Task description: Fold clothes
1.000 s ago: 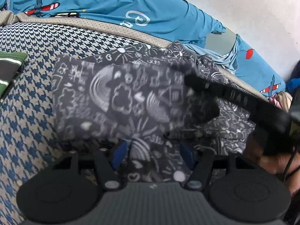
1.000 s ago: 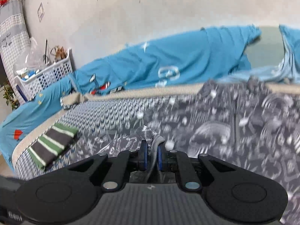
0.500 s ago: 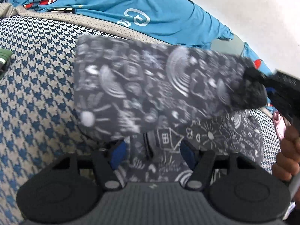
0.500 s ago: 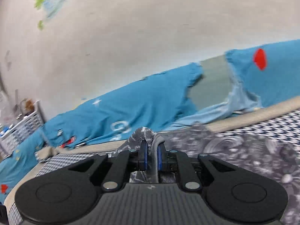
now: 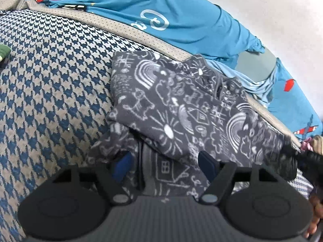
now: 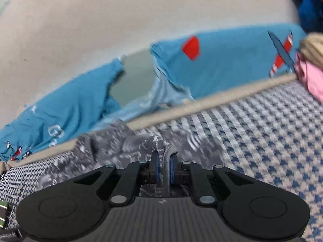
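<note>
The garment (image 5: 181, 109) is charcoal grey, scribbled all over with white chalk-style doodles: rainbows, suns, little houses, clouds. Under it the bed cover (image 5: 50, 92) is a navy-and-beige houndstooth with a dotted tan border. Behind that lies a bright blue sheet (image 5: 165, 12) printed with red-and-white planes. Both grippers are black with blue pads (image 6: 156, 168).

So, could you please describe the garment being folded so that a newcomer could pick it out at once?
Look at the blue-and-beige houndstooth bed cover, in front of the bright blue aeroplane-print sheet. On it lies the dark grey garment, one end pinched in the right gripper. Only it carries white chalk-style doodles: rainbows, suns, houses.
</note>
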The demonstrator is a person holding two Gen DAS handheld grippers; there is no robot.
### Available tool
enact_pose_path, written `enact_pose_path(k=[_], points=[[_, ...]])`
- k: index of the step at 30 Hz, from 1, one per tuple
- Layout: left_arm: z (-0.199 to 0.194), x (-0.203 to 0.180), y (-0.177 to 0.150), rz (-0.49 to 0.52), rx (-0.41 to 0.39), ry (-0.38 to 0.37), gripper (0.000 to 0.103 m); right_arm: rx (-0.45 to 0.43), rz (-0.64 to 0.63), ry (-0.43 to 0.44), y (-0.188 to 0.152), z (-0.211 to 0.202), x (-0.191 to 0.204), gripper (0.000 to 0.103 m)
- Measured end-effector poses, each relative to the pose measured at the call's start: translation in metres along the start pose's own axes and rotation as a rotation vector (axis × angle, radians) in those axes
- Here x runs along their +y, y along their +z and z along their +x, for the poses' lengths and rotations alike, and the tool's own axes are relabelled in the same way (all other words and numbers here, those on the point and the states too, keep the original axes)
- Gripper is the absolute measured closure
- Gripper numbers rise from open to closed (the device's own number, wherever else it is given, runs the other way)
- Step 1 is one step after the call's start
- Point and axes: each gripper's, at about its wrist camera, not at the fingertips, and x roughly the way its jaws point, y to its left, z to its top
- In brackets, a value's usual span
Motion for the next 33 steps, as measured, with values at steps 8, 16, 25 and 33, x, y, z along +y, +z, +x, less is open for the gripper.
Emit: enact_pose_path(k=[8,16,25,33], points=[[-0.003,0.006,0.005,-0.009,-0.019,0.037,0.032,0.012,0.041,-0.025,-0.002,-0.001,-0.024,0.071],[-0.003,0.007,0.005,0.022,-0.003,0.099,0.033,-0.056,0.042,-0.035,0.004,-0.009,-0.029,0.07],[-0.002,0.007,0.004,0.044,0.001,0.131,0.034,-0.069,-0.046,0.049,-0.002,-0.013,-0.014,0.07],[-0.001,0.006,0.003,0.057,0.006,0.142,0.034,0.029,-0.094,0.083,-0.013,0.004,-0.01,0.07]])
